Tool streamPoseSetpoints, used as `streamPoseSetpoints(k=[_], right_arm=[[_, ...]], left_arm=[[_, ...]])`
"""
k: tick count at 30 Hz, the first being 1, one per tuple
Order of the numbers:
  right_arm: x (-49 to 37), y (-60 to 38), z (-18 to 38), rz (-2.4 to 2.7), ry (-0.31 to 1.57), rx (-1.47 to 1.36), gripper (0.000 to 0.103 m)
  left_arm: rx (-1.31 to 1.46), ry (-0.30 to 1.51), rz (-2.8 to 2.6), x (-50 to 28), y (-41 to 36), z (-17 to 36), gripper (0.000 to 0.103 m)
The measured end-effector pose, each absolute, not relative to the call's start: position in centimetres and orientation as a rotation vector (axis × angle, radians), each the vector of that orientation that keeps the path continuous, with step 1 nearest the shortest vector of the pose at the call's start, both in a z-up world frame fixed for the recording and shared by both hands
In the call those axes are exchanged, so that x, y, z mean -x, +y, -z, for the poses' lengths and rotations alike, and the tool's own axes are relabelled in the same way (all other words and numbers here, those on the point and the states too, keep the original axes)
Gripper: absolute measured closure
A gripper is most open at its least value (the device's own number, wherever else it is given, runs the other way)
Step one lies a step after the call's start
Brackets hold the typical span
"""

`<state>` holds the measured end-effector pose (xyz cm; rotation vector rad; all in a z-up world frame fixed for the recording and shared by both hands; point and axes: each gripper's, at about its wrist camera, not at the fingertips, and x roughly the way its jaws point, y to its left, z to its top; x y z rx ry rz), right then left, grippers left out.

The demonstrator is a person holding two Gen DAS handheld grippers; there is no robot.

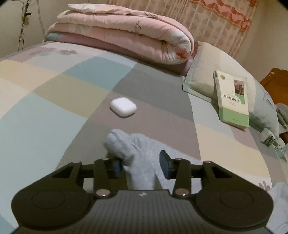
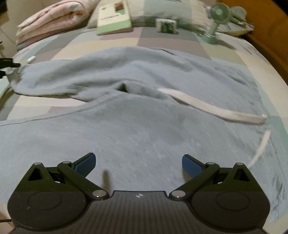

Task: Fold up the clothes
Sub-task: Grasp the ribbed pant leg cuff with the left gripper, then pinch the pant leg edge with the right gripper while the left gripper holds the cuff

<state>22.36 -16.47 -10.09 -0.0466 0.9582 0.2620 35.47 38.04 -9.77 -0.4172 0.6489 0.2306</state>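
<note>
My left claw (image 1: 142, 165) sits w/ its fingers part spread around a bunched end of the pale blue garment (image 2: 136, 115), prob a sleeve end; the left pad touches the cloth, the right pad stands clear of it, so not a firm pinch. My right claw (image 2: 138, 163) is spread wide, hovering over the garment's broad body, nothing between the pads.

Garment lies across the bed (image 1: 54, 86), on the patchwork sheet. Only the right view shows its full spread, w/ a white drawstring (image 2: 212, 106) trailing to the right edge, plus a small green fan (image 2: 216, 16) near the pillow. That view is motion-blurred.

Only the left view shows the white earbud case (image 1: 123, 107) clearly, just beyond the sleeve end. Book (image 1: 232, 99) leans on the pillow (image 1: 203, 72); folded pink quilt (image 1: 122, 36) behind. Both appear in each view.
</note>
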Motion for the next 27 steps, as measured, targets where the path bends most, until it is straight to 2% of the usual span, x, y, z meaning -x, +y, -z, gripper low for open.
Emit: streamPoseSetpoints(k=[4,10,14,22,23,27], right_arm=[[-23.7,-15.1,8.1,-0.398,0.911,0.03,0.0],[-28.7,-10.4,5.5,-0.621,0.901,0.086,0.012],[-34.1,-5.0,4.2,-0.76,0.917,0.171,0.021],[-46.7,9.1,4.3,-0.901,0.903,0.297,0.036],[-48.0,10.9,4.8,-0.914,0.905,0.3,0.037],[-52.7,17.1,7.7,-0.954,0.933,0.316,0.037]], left_arm=[[0.519,0.669,-0.225,-35.6,39.2,11.7,0.043],[0.546,0.656,-0.272,-35.2,39.1,13.0,0.041],[0.442,0.687,-0.302,-35.7,38.0,12.3,0.041],[0.407,0.738,-0.298,-35.4,39.3,11.9,0.045],[0.403,0.741,-0.308,-35.3,39.5,12.0,0.05],[0.434,0.722,-0.295,-34.9,40.7,12.3,0.058]])
